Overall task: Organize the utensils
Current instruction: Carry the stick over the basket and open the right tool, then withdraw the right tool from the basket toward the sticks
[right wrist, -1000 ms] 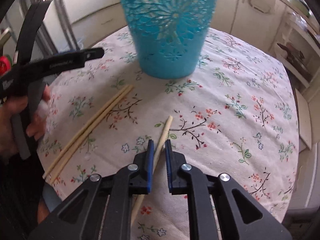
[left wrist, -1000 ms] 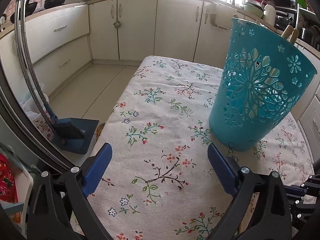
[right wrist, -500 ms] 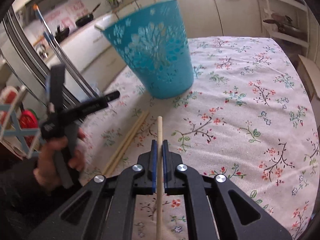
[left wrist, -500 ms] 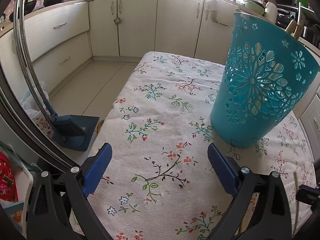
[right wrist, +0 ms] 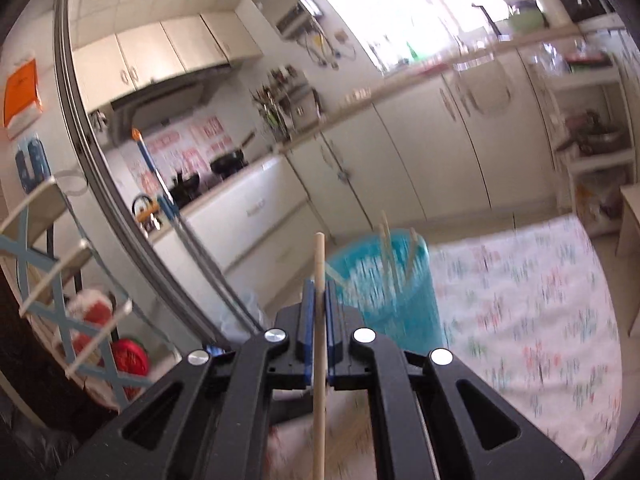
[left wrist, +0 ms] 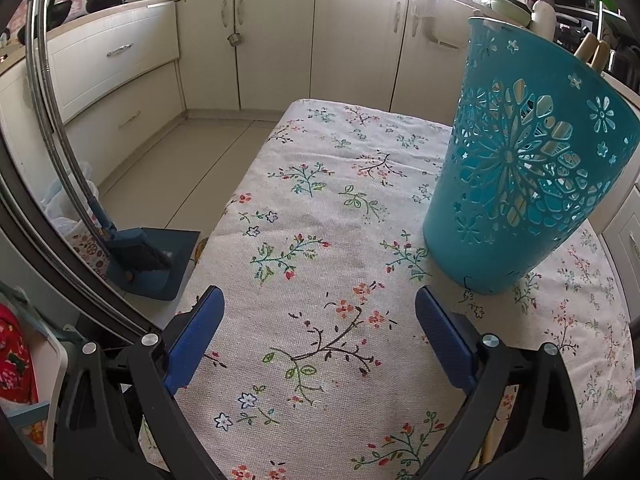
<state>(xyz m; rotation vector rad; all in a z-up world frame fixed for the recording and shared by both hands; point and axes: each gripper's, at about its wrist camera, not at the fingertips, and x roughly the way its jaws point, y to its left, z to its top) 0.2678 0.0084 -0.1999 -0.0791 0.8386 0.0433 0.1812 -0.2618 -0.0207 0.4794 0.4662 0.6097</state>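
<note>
**Left wrist, right wrist: one chopstick clamped, basket ahead**

Left wrist view: my left jaws [left wrist: 318,338] stand wide apart, nothing between the blue pads. Under them, the surface [left wrist: 320,208] in its flowered cloth. The teal cut-out basket [left wrist: 516,184] stands upright on the cloth, just beyond my right-hand pad. Two pale stick ends [left wrist: 592,50] poke above its far rim. Dustpan [left wrist: 154,258] on the floor, off the surface's left edge.

Right wrist view: blurred. My right jaws [right wrist: 319,292] are clamped tight on a wooden chopstick [right wrist: 319,360]; it runs lengthwise between the pads, tip past them. Basket beyond and lower, slightly right, with several chopsticks [right wrist: 390,252] standing inside.
</note>
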